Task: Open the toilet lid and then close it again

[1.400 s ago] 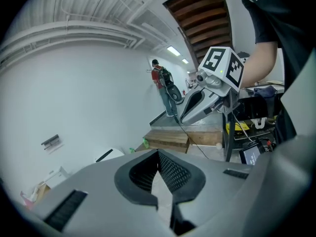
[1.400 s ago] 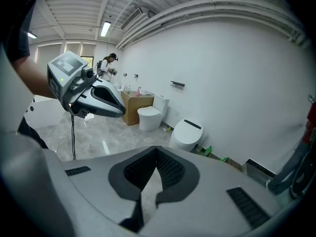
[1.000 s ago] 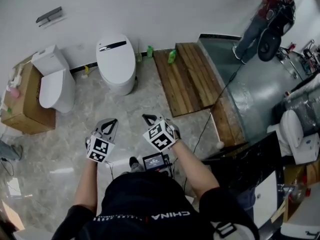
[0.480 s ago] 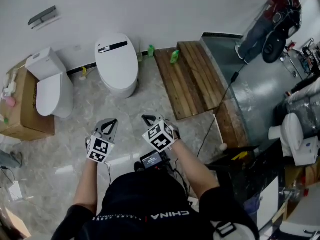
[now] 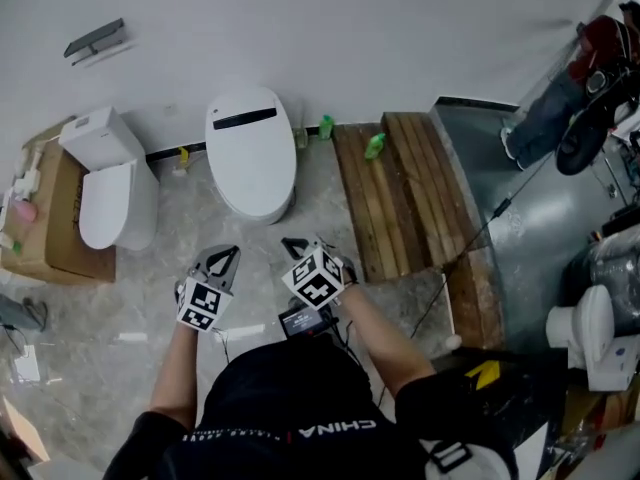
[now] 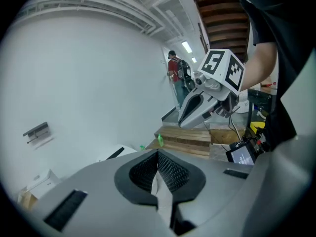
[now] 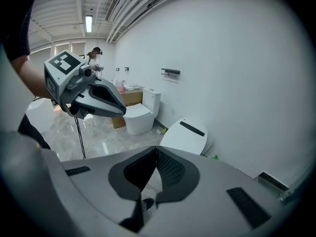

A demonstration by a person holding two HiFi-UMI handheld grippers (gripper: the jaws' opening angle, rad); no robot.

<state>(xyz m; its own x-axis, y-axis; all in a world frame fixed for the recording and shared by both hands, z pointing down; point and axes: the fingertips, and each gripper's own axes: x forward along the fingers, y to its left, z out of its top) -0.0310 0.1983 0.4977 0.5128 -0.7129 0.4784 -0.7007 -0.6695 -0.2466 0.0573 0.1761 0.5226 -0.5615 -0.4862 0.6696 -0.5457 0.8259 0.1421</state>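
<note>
The white toilet lid (image 5: 252,148) is down, lying flat over its bowl at the foot of the wall (image 5: 350,38). It is an oval whose long axis runs straight out from the wall into the room. The broader end, crossed by a black strip (image 5: 245,120), sits next to the wall, and the rounded front end points away from the wall toward the person.

Farther out from the wall, past that front end and clear of it, the two tools are held side by side above the pale floor (image 5: 140,298), both aimed toward the wall. The left tool (image 5: 227,253) has its jaws pressed together with nothing between them. The right tool (image 5: 294,242) is likewise closed on nothing, its pads meeting at the tip.

Along the wall on the left-tool side stands a second toilet (image 5: 105,193) with a square tank against the wall, its lid also down. A cardboard box (image 5: 62,238) sits just beyond it. Along the wall on the right-tool side lies a wooden platform (image 5: 400,188), its boards running out from the wall, with green bottles (image 5: 375,146) at its wall end.
</note>
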